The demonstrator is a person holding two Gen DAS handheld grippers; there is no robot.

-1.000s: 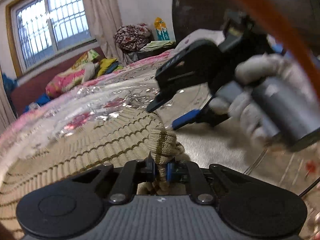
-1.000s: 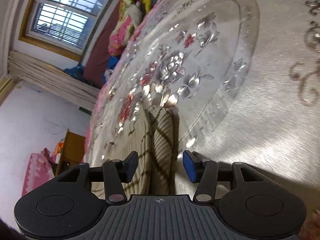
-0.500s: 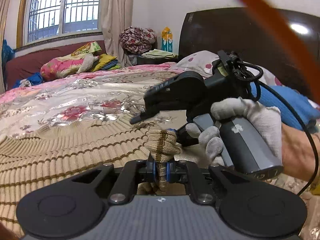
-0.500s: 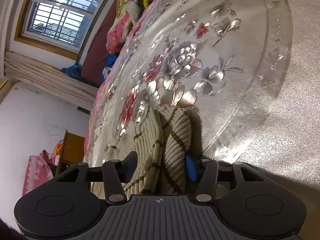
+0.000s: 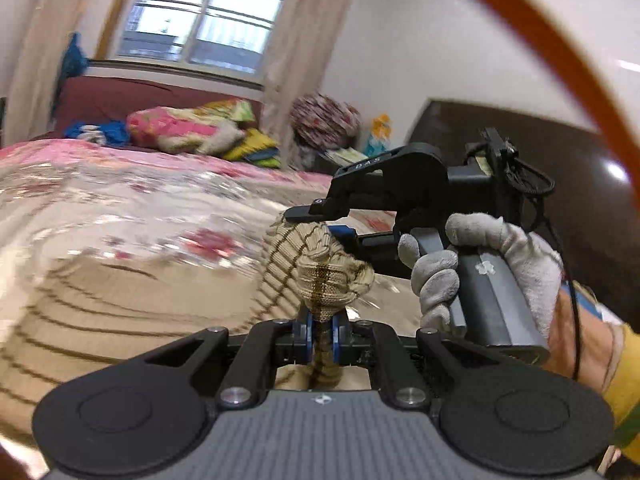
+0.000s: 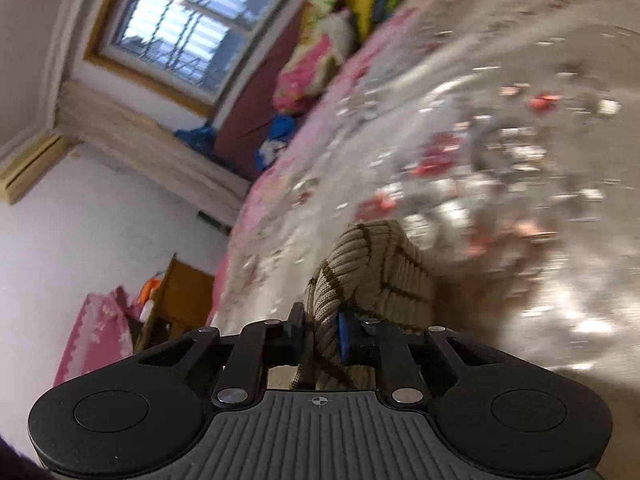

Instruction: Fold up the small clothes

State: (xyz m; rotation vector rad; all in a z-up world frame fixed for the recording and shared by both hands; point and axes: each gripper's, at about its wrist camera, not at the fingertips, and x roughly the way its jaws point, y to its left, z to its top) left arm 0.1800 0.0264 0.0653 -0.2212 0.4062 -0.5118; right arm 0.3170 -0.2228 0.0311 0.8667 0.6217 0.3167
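On the glossy floral bed [image 5: 120, 208], the soft, limp knit garment [image 5: 332, 276] bunches, clamped in the left hand-held gripper [image 5: 322, 334] while the right hand-held gripper [image 6: 322, 334] closes on its edge.

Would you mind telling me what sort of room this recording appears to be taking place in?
Most likely a home bedroom. The work surface is a bed with a shiny pink floral bedspread, a dark wooden headboard stands behind it, and colourful folded bedding is piled below a curtained window.
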